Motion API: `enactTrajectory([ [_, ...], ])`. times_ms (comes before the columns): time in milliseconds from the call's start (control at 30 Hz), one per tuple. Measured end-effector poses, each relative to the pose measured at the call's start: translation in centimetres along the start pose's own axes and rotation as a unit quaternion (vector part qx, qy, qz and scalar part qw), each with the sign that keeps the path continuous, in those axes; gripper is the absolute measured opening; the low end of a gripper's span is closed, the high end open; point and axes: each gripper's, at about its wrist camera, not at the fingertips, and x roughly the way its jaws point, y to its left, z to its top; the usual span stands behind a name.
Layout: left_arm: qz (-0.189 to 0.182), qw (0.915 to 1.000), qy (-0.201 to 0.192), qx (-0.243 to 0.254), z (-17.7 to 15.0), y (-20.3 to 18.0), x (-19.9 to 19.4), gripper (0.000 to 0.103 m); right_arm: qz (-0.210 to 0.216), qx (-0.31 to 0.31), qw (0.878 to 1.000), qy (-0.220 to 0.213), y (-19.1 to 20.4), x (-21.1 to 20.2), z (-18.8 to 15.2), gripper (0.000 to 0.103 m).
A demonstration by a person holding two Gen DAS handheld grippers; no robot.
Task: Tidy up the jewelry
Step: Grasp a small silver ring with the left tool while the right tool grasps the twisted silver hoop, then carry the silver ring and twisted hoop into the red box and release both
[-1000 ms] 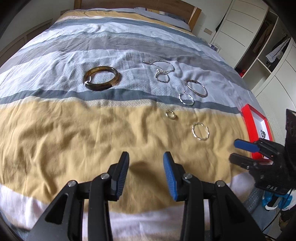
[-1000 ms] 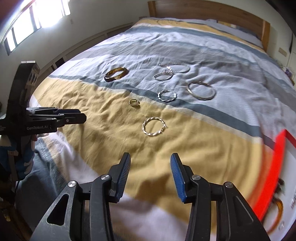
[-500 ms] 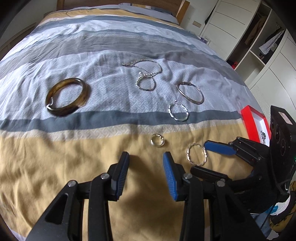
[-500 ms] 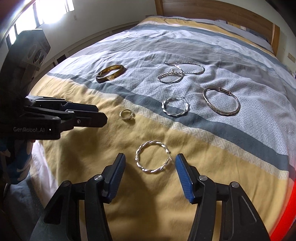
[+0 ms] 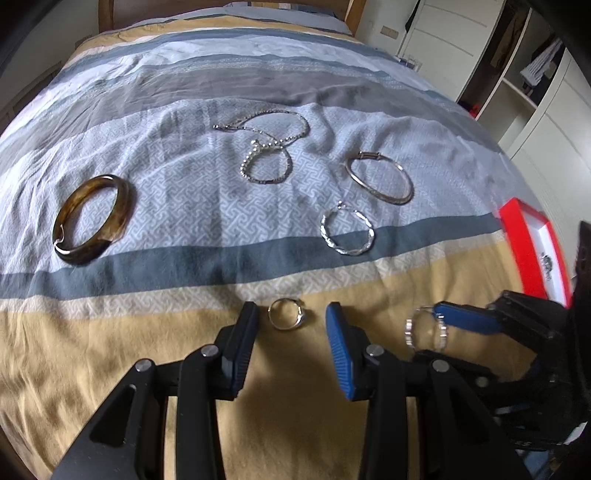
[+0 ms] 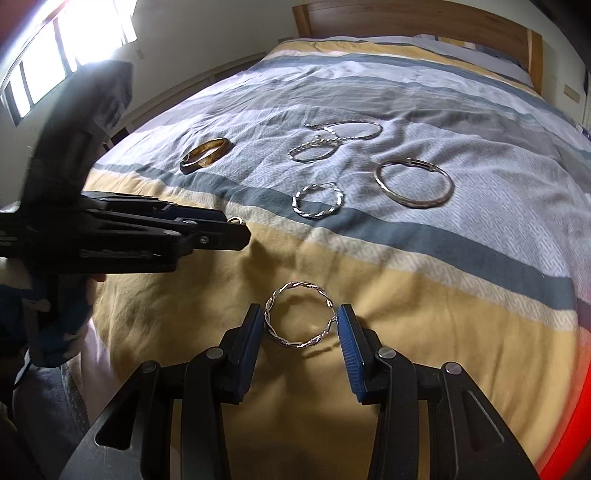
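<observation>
Jewelry lies spread on a striped bedspread. My left gripper (image 5: 291, 325) is open with a small silver ring (image 5: 286, 314) lying between its fingertips on the yellow band. My right gripper (image 6: 300, 325) is open with a twisted silver bangle (image 6: 300, 319) lying between its blue pads, which sit at its sides. That bangle also shows blurred in the left wrist view (image 5: 424, 328). Farther back lie a brown bangle (image 5: 92, 218), a second twisted bangle (image 5: 347, 230), a plain silver bangle (image 5: 380, 177) and chain bracelets (image 5: 269, 147).
A red jewelry box (image 5: 532, 247) with a white lining sits at the right edge of the bed. White wardrobes (image 5: 498, 74) stand beyond it. The wooden headboard (image 6: 417, 18) is at the far end and a window (image 6: 55, 55) is on the left.
Both grippers have moved forward and down toward the bed. The ring now lies between my left fingertips and the twisted bangle between my right pads. Both stay open.
</observation>
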Motion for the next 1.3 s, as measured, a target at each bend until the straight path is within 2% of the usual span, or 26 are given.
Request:
enactTrajectory([
  [67,0.01,0.9999,-0.007,0.005,-0.1,-0.4,0.2,0.029,-0.002,0.005,1.0,-0.003,-0.3,-0.5,-0.2,0.041],
  [100,0.013,0.9999,-0.008,0.008,-0.2,-0.6,0.2,0.019,-0.004,0.008,1.0,-0.004,-0.5,-0.8,-0.3,0.041],
  [367,0.019,0.9996,-0.02,-0.001,-0.7,-1.2,-1.5,0.019,-0.017,0.032,0.999,-0.021,-2.0,-4.3,-1.7,0.041],
  [600,-0.002,0.9991,-0.039,0.014,-0.5,-4.6,-4.7,0.019,-0.039,0.045,0.997,-0.054,-3.5,-9.5,-3.1,0.041],
  [800,-0.046,0.9964,-0.046,0.055,0.6,-10.8,-6.3,0.019,-0.081,0.072,0.991,-0.081,-7.0,-14.9,-5.2,0.041],
  [900,-0.073,0.9931,-0.043,0.081,1.0,-15.2,-6.3,0.019,-0.108,0.094,0.986,-0.083,-9.6,-17.1,-7.2,0.041],
  [1100,-0.125,0.9814,-0.019,0.145,0.7,-23.9,-4.8,0.019,-0.163,0.145,0.973,-0.067,-15.5,-20.3,-12.0,0.041],
  [1300,-0.156,0.969,0.008,0.191,-0.2,-30.4,-2.6,0.019,-0.184,0.166,0.968,-0.043,-18.9,-20.6,-14.9,0.041],
])
